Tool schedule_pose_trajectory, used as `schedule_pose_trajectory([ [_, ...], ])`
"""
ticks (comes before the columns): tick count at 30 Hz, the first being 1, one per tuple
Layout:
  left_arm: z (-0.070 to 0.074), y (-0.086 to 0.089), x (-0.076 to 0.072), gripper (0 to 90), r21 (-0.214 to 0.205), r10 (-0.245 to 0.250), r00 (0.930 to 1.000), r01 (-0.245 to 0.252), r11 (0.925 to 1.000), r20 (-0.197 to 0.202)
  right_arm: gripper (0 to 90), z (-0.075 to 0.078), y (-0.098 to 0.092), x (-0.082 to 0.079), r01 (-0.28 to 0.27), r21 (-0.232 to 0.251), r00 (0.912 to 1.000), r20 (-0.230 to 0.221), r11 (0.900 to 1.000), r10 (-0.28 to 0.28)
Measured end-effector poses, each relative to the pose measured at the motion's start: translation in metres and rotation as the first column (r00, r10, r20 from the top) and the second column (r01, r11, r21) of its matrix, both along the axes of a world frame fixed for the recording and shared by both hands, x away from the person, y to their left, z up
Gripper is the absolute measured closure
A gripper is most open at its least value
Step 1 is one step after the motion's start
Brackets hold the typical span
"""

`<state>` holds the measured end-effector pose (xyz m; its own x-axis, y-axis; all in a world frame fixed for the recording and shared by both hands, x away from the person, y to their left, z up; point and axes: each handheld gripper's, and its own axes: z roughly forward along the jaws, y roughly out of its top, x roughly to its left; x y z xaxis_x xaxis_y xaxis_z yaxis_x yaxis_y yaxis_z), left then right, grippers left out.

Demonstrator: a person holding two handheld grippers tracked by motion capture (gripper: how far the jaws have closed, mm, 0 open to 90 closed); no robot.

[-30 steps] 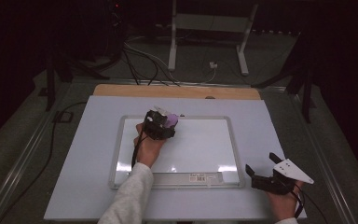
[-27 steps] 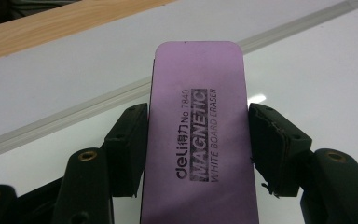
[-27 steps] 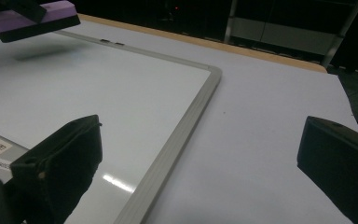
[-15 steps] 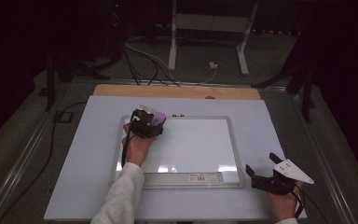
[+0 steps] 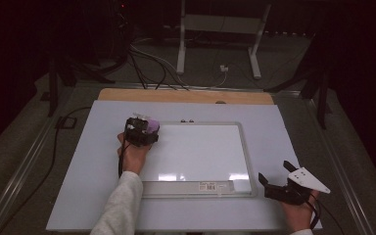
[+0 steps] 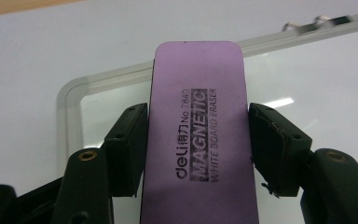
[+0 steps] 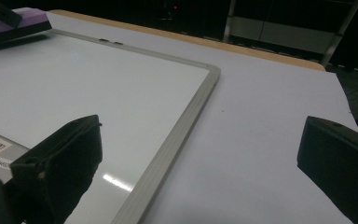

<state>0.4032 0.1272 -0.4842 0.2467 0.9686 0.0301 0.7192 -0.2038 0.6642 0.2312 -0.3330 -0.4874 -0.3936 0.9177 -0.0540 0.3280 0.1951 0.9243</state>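
High view: the left hand-held gripper (image 5: 142, 131) sits over the far left corner of the whiteboard (image 5: 196, 183), which lies flat on the bench (image 5: 78, 186). A purple eraser (image 5: 152, 126) shows at its front end. The right hand-held gripper (image 5: 279, 183) rests on the bench near the board's near right corner, apart from the frame, with nothing in it.

Left gripper view: the eraser (image 6: 198, 135) is clamped between the two black jaws, both pads pressed against its long sides, printed back facing the camera. Its far end reaches the rounded corner of the whiteboard (image 6: 67, 100) frame. Whether the felt face is pressed to the board cannot be told from here. No pen marks are visible on the surface around it.

Right gripper view: the jaws of the right hand-held gripper (image 7: 200, 158) stand wide apart and empty, with the board's right frame edge (image 7: 186, 121) running between them. The eraser (image 7: 14, 21) shows at the far left.

Judgement: wiping is the step in hand, at the board's far left corner. The next move calls for keeping the eraser flat and sweeping inside the frame.
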Motion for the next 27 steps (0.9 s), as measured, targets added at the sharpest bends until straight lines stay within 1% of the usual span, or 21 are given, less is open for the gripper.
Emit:
schedule_pose_trajectory([
  [3, -0.004, 0.004, 0.001, 41.8, 0.010, 0.019, 0.9998, -0.019, 0.9998, -0.009, 0.4, 0.000, 0.000, 0.000, 0.001, 0.000, 1.0000, 0.000, 1.0000, -0.001],
  [5, -0.006, 0.006, 0.001, 41.7, 0.009, 0.029, 0.9994, -0.029, 0.9995, -0.016, 0.4, 0.000, 0.001, 0.000, 0.000, -0.003, 1.0000, -0.003, 1.0000, 0.000],
  [7, -0.009, 0.007, 0.001, 41.7, 0.009, 0.032, 0.9992, -0.032, 0.9995, -0.023, 0.4, 0.000, 0.001, 0.000, -0.003, -0.002, 1.0000, -0.002, 1.0000, 0.003],
  [10, -0.010, 0.006, -0.001, 41.4, 0.019, 0.029, 0.9994, -0.028, 0.9994, -0.021, 0.4, -0.001, 0.001, 0.000, -0.002, -0.003, 1.0000, -0.003, 1.0000, 0.002],
  [11, -0.010, 0.005, 0.000, 40.8, 0.016, 0.030, 0.9993, -0.030, 0.9994, -0.023, 0.4, -0.001, 0.001, 0.000, -0.002, -0.002, 1.0000, -0.003, 1.0000, 0.002],
  [12, -0.010, 0.005, 0.000, 37.9, 0.011, 0.028, 0.9993, -0.028, 0.9995, -0.024, 0.4, 0.000, 0.001, 0.000, -0.003, -0.003, 1.0000, -0.002, 1.0000, 0.003],
  [14, -0.008, 0.004, -0.003, 31.4, 0.025, 0.028, 0.9996, -0.029, 0.9993, 0.003, 0.4, 0.000, 0.001, 0.000, -0.003, -0.002, 1.0000, -0.003, 1.0000, 0.003],
  [15, -0.006, 0.003, -0.004, 29.0, 0.023, 0.021, 0.9996, -0.022, 0.9995, 0.019, 0.4, 0.000, 0.001, 0.000, -0.002, -0.002, 1.0000, -0.002, 1.0000, 0.002],
  [16, -0.003, 0.002, -0.006, 28.5, 0.015, 0.003, 0.9993, -0.004, 0.9999, 0.038, 0.3, 0.000, 0.000, 0.000, -0.001, -0.003, 1.0000, -0.002, 1.0000, 0.001],
  [17, 0.000, 0.001, -0.009, 28.5, 0.021, -0.017, 0.9983, 0.016, 0.9997, 0.056, 0.3, 0.000, 0.000, 0.000, 0.000, -0.001, 1.0000, -0.003, 1.0000, 0.000],
  [19, 0.004, -0.002, -0.014, 29.3, 0.033, -0.076, 0.9940, 0.073, 0.9968, 0.079, 0.4, 0.000, 0.000, 0.000, 0.000, -0.001, 1.0000, -0.004, 1.0000, 0.000],
  [20, 0.005, -0.002, -0.015, 31.1, 0.034, -0.111, 0.9904, 0.109, 0.9935, 0.082, 0.4, 0.000, 0.000, 0.000, -0.001, -0.002, 1.0000, -0.001, 1.0000, 0.001],
  [22, 0.004, -0.003, -0.017, 32.0, 0.063, -0.136, 0.9877, 0.131, 0.9893, 0.077, 0.4, 0.000, 0.001, 0.000, -0.001, -0.003, 1.0000, -0.002, 1.0000, 0.001],
  [24, 0.001, -0.001, -0.016, 32.1, 0.052, -0.148, 0.9875, 0.146, 0.9880, 0.053, 0.3, 0.000, 0.001, 0.000, -0.002, -0.002, 1.0000, -0.002, 1.0000, 0.002],
  [26, -0.005, 0.002, -0.014, 32.0, 0.057, -0.144, 0.9892, 0.142, 0.9881, 0.027, 0.4, 0.000, 0.001, 0.000, -0.001, -0.001, 1.0000, -0.001, 1.0000, 0.001],
  [27, -0.007, 0.004, -0.014, 31.9, 0.048, -0.147, 0.9887, 0.145, 0.9882, 0.030, 0.4, 0.000, 0.001, -0.001, 0.000, -0.001, 1.0000, -0.001, 1.0000, 0.000],
])
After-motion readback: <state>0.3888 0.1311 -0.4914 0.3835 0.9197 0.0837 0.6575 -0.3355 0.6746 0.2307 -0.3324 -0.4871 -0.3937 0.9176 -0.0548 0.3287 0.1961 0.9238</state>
